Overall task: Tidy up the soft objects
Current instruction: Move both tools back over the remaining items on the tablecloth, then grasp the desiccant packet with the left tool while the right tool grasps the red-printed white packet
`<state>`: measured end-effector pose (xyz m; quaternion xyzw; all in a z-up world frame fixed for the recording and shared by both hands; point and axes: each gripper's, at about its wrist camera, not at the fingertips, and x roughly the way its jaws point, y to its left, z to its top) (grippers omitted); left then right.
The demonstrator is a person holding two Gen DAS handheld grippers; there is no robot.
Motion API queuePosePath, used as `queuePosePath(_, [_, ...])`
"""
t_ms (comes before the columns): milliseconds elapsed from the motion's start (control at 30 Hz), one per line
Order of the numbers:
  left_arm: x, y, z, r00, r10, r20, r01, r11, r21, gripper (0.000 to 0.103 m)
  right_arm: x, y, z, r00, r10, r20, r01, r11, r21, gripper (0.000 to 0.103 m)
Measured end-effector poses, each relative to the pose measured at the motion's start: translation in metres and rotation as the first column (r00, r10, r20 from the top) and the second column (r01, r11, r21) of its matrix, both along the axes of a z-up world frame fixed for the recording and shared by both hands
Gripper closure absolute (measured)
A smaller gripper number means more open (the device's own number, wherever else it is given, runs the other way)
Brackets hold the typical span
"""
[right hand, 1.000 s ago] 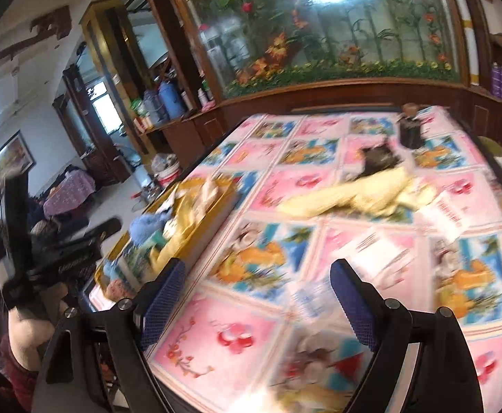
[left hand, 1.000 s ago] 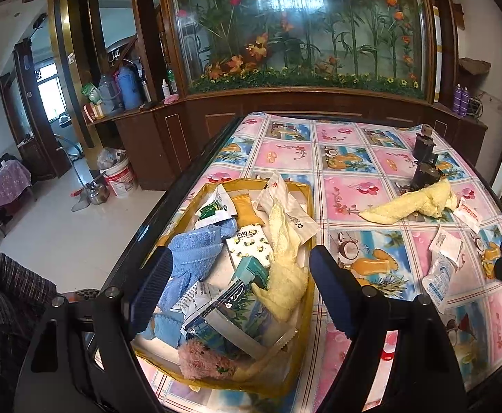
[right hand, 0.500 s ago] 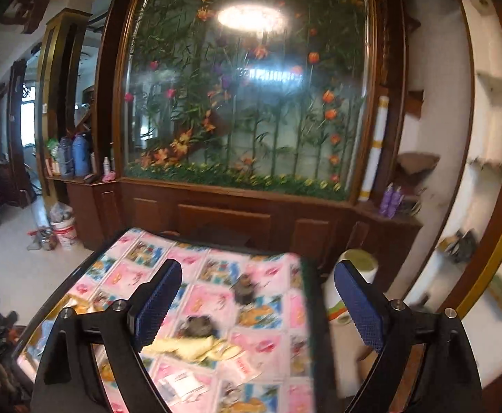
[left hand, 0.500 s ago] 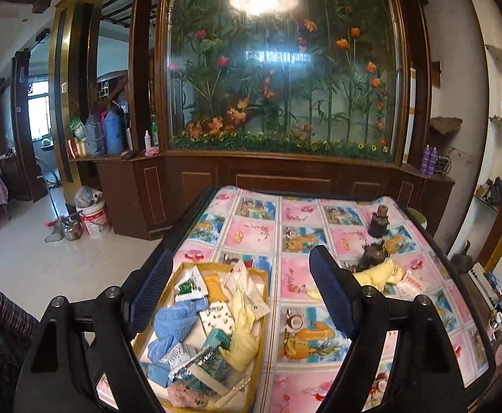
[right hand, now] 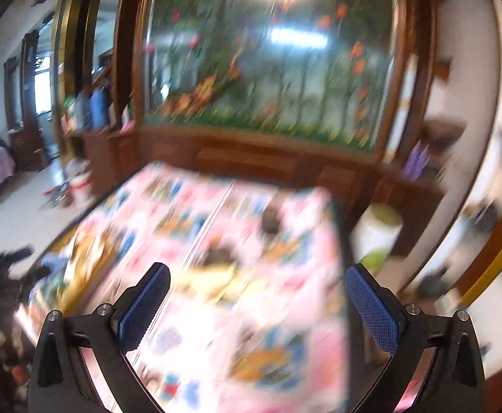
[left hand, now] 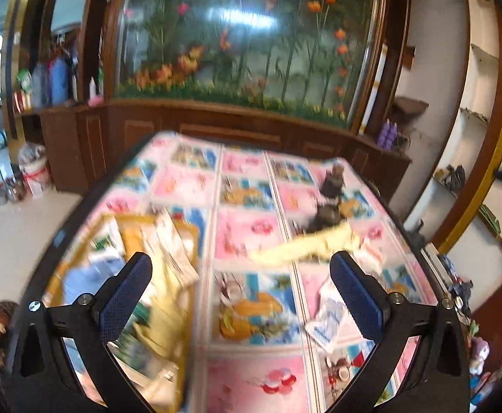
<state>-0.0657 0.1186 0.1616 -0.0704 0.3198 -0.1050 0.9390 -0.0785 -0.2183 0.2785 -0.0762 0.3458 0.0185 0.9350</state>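
Both views are blurred by motion. A yellow tray (left hand: 185,227) heaped with cloths and packets lies at the left of the patterned table (left hand: 251,234). A pale yellow cloth (left hand: 302,246) lies stretched on the right half, below two dark objects (left hand: 326,211). White packets (left hand: 326,316) lie nearer the front right. My left gripper (left hand: 240,296) hangs open above the table's front, empty. My right gripper (right hand: 258,306) is open and empty too, high above the table; the yellow cloth (right hand: 216,275) and the tray (right hand: 75,275) show only as smears.
Behind the table stands a wooden cabinet (left hand: 216,130) with a large glass panel of artificial flowers. A white bucket (left hand: 35,175) stands on the floor at the left. White shelves (left hand: 471,137) line the right wall. A white and green stool (right hand: 378,230) stands past the table's right edge.
Both grippers have dropped back towards the table after rising, so the table fills more of each view. Both stay open and empty. Nothing on the table has moved.
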Motion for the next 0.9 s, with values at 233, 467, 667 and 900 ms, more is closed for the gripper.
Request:
queuePosePath(233, [0.008,-0.056,-0.062,0.985,-0.038,-0.168,0.050,0.996,0.068,0.000,-0.014,0.000,-0.132,0.990,-0.021,-0.141,0.057,0.965,0.255,0.000])
queuePosePath(467, [0.021,-0.108,-0.115,0.958,-0.074,-0.275,0.122,0.980,0.160,0.000,-0.009,-0.034,-0.176,0.970,-0.114,-0.217,0.190,0.909,0.371,0.000])
queuePosePath(667, [0.028,-0.112,-0.145,0.940,-0.021,-0.340,0.097,0.973,0.209,0.000,-0.011,-0.049,-0.202,0.959,-0.136,-0.247,0.222,0.906,0.360,0.000])
queuePosePath(900, [0.029,-0.112,-0.154,0.937,0.016,-0.348,0.070,0.970,0.234,0.000,-0.015,-0.054,-0.212,0.957,-0.126,-0.260,0.224,0.891,0.395,0.000])
